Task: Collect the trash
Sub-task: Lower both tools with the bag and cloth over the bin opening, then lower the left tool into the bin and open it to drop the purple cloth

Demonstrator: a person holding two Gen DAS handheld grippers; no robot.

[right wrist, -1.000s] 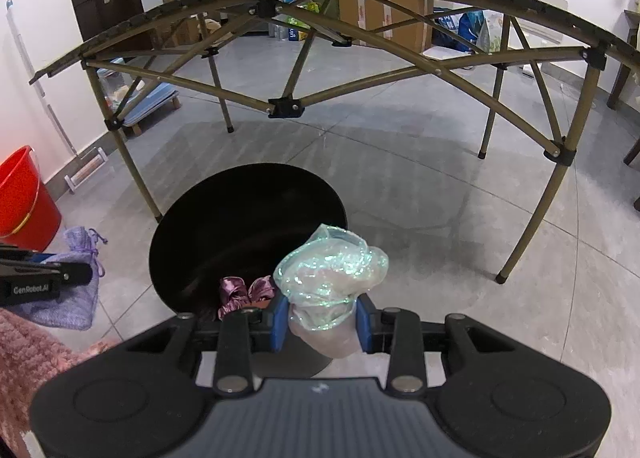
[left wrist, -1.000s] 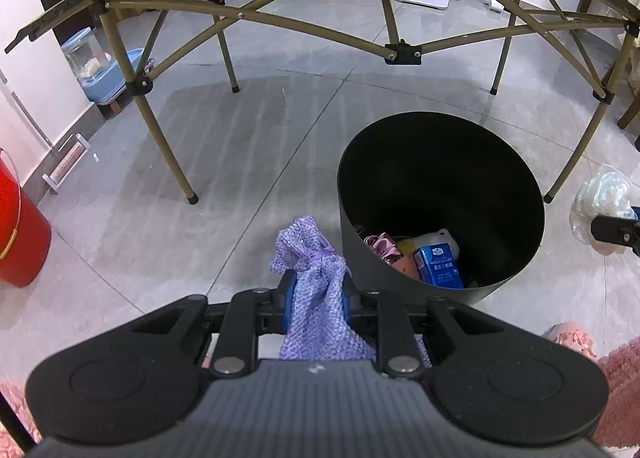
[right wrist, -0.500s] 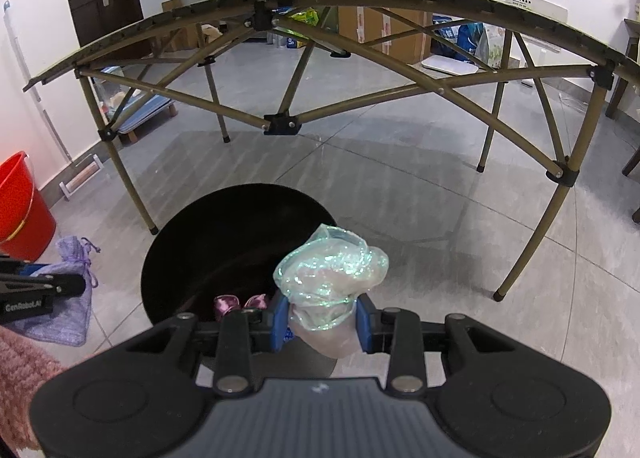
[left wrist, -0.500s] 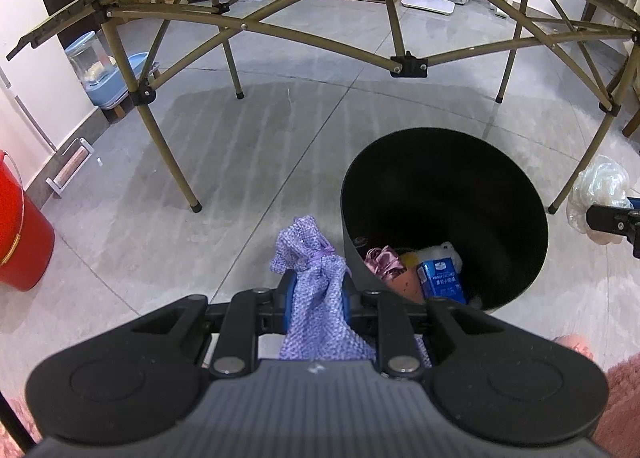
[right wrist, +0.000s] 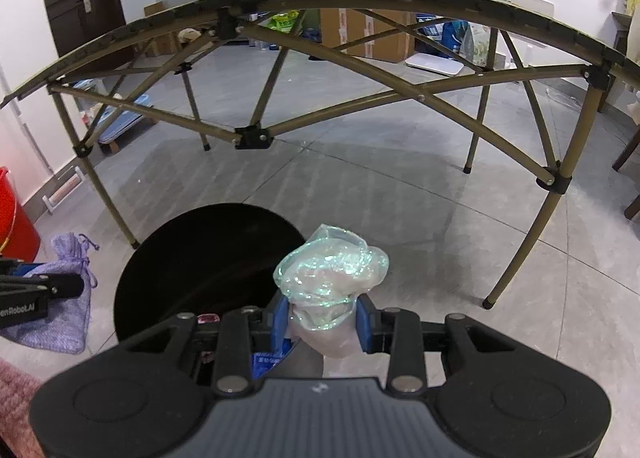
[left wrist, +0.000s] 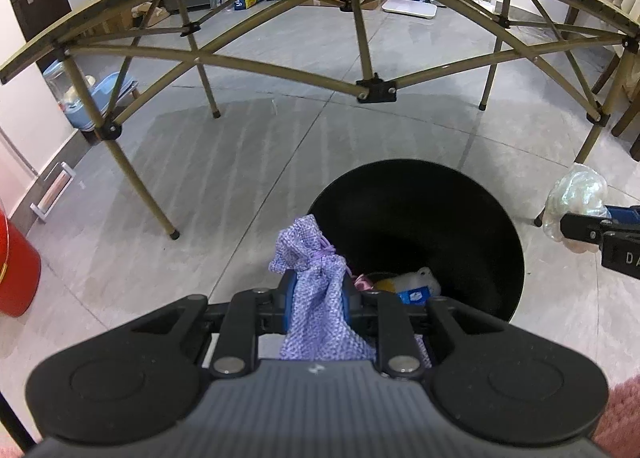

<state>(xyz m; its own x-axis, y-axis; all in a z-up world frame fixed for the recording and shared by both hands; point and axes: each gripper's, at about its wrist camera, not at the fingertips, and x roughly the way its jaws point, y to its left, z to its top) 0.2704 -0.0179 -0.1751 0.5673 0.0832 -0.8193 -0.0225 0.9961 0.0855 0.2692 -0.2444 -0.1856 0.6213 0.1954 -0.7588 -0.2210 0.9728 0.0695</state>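
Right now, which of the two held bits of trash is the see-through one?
The crumpled plastic wrap in the right gripper: clear with a greenish sheen. The left gripper holds an opaque purple cloth pouch.

Grey tiled floor (left wrist: 248, 162), black bin (left wrist: 500, 218), red bucket (left wrist: 18, 270), folding table (left wrist: 120, 162)

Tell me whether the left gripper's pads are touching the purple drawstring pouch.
Touching. In the left wrist view, the left gripper's blue pads press both sides of the purple drawstring pouch, pinching it at its waist.
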